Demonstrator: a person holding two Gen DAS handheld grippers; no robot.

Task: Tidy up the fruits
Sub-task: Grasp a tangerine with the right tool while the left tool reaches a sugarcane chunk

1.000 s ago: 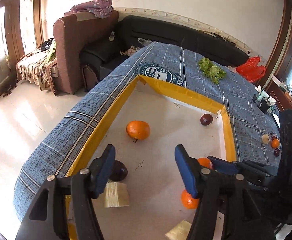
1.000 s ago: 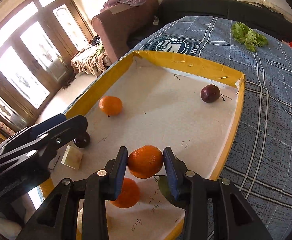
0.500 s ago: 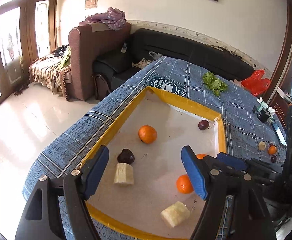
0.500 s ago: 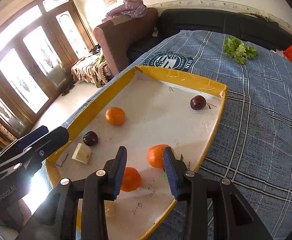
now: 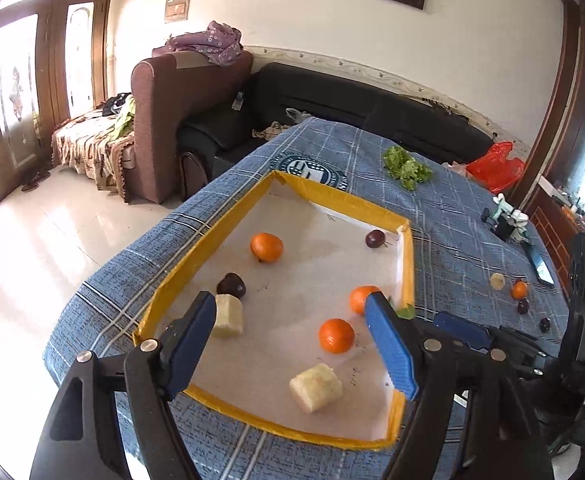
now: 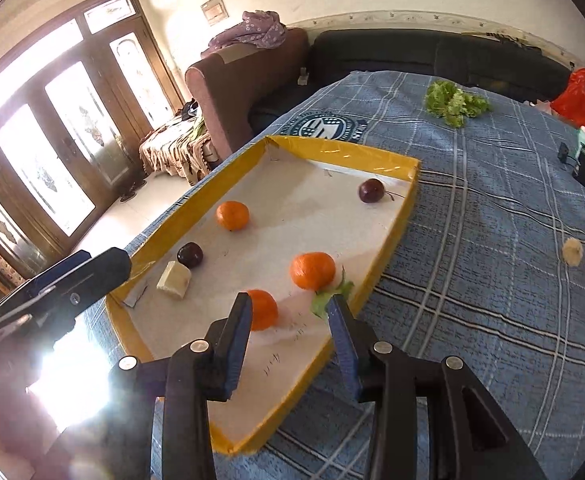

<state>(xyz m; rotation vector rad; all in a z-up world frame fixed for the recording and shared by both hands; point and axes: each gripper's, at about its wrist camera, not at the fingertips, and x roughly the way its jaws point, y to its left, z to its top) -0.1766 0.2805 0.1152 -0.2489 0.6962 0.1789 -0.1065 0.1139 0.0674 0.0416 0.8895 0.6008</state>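
A yellow-rimmed tray [image 5: 228, 216] [image 6: 388, 248] with a white floor lies on the blue checked cloth. In it are three oranges [image 5: 266, 247] [image 5: 336, 335] [image 6: 312, 270], two dark plums [image 5: 374, 238] [image 5: 231, 285] and two pale banana pieces [image 5: 315, 387] [image 6: 174, 279]. My left gripper [image 5: 292, 340] is open and empty, above the tray's near end. My right gripper [image 6: 288, 332] is open and empty, above the tray's right front corner, just short of the orange with a green leaf. More small fruits [image 5: 519, 289] [image 6: 572, 252] lie on the cloth to the right.
A lettuce bunch [image 5: 406, 164] and a red bag [image 5: 496, 166] lie at the table's far end. A small black and white device [image 5: 506, 222] stands near the right edge. A brown armchair [image 5: 180, 120] and a black sofa [image 5: 372, 108] stand behind the table.
My right gripper let go of the orange with the leaf in the tray, opened and pulled back and up. My left gripper also rose and drew back from the tray.
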